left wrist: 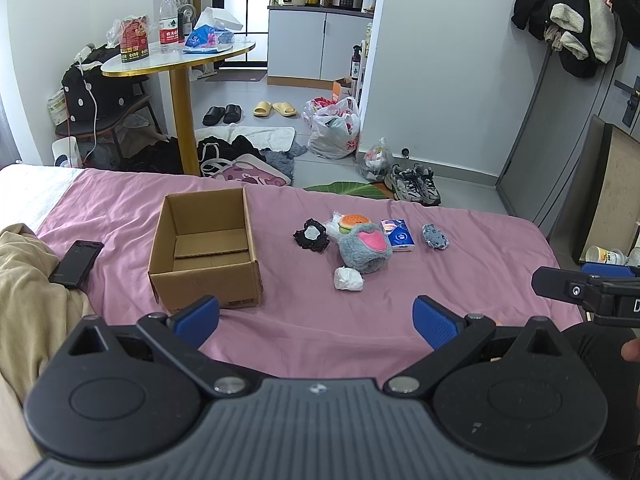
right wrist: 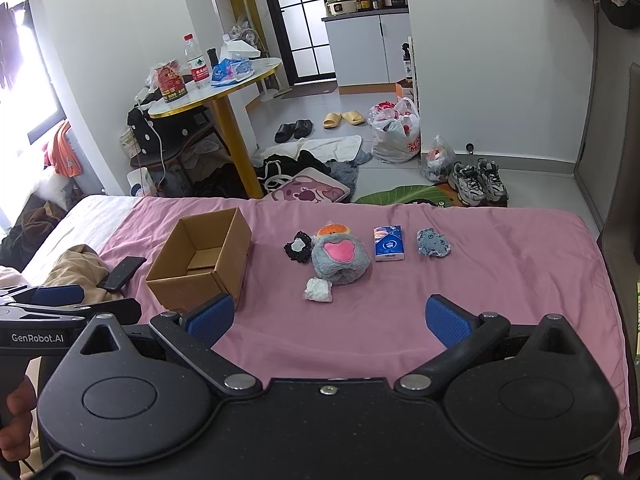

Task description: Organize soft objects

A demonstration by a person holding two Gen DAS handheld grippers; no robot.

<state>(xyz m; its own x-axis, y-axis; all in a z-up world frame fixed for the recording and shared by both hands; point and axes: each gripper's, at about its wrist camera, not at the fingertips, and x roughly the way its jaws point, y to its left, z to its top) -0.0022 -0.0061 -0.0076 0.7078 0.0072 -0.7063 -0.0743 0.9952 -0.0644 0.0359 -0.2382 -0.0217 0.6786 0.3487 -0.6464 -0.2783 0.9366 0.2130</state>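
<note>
On the pink bed (right wrist: 500,280) we see the open cardboard box (left wrist: 206,248), empty, left of the soft things: grey plush slipper (right wrist: 341,260), tissue pack (right wrist: 389,243), black scrunchie (right wrist: 298,251). Our left claw (left wrist: 316,320) and right claw (right wrist: 329,318) hover near, both spread apart, holding nothing.

left claw (left wrist: 316,320) and right claw (right wrist: 329,318) both gape, empty.

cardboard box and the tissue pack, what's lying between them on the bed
A black lace scrunchie, grey plush slipper and burger toy; clearest in the right wrist view.
</note>
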